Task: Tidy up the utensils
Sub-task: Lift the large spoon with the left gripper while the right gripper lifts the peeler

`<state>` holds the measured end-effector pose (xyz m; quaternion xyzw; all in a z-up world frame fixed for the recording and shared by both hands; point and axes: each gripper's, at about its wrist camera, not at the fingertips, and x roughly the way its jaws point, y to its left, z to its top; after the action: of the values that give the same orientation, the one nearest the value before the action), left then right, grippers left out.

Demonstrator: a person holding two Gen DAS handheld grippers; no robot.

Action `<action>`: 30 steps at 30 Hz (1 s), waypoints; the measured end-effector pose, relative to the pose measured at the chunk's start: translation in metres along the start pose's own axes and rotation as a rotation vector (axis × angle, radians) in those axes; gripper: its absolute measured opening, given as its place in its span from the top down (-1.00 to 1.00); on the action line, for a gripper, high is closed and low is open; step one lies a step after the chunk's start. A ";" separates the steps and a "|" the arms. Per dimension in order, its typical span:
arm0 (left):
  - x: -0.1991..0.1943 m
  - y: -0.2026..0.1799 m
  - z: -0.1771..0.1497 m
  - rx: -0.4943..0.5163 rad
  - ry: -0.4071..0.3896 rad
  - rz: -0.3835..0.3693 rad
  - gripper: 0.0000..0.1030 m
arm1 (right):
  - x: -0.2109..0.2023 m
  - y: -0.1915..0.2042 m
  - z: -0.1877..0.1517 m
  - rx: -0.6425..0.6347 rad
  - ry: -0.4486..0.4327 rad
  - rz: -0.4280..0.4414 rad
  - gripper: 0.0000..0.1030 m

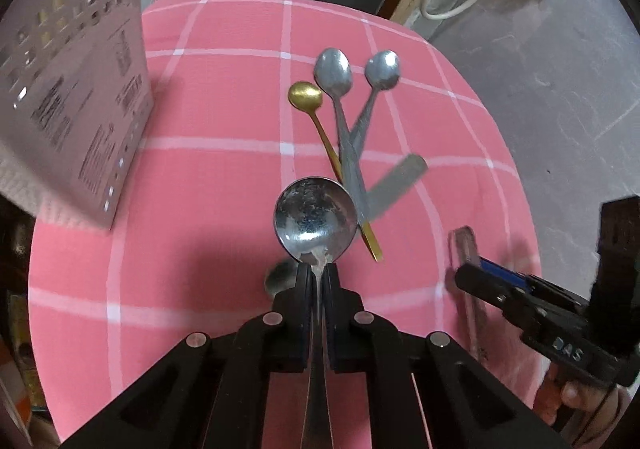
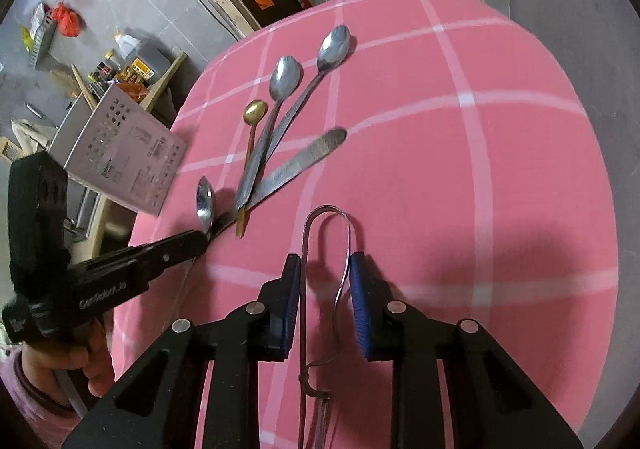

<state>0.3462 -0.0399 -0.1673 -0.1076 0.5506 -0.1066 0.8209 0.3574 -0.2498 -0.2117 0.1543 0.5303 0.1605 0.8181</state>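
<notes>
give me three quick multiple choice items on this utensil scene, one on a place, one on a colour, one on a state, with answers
1. Where does the perforated white box sit?
A. At the table's left edge as seen from the right wrist
B. On top of the spoons
C. Between the right gripper's fingers

2. What colour is the smallest spoon in the pile?
A. Blue
B. Gold
C. Black

3. What state is the left gripper in?
A. Wide open over bare cloth
B. Shut on the large spoon
C. Out of view

Answers:
1. A, the box stands at the left edge of the pink checked cloth, apart from the spoons.
2. B, its bowl and handle are gold beside the silver spoons.
3. B, both fingers press the large spoon's neck, the bowl sticking out ahead.
</notes>
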 end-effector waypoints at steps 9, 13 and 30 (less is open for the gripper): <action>-0.009 0.002 -0.021 0.004 0.022 -0.032 0.89 | 0.001 -0.002 -0.022 0.037 0.004 0.006 0.58; -0.009 -0.001 -0.025 0.040 0.036 -0.024 0.88 | 0.000 -0.002 -0.028 0.050 0.004 0.007 0.58; 0.001 0.000 -0.019 0.114 0.214 -0.036 0.89 | 0.008 0.013 -0.021 -0.036 0.080 -0.082 0.57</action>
<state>0.3288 -0.0414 -0.1756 -0.0589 0.6260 -0.1633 0.7603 0.3400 -0.2327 -0.2203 0.1112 0.5655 0.1422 0.8048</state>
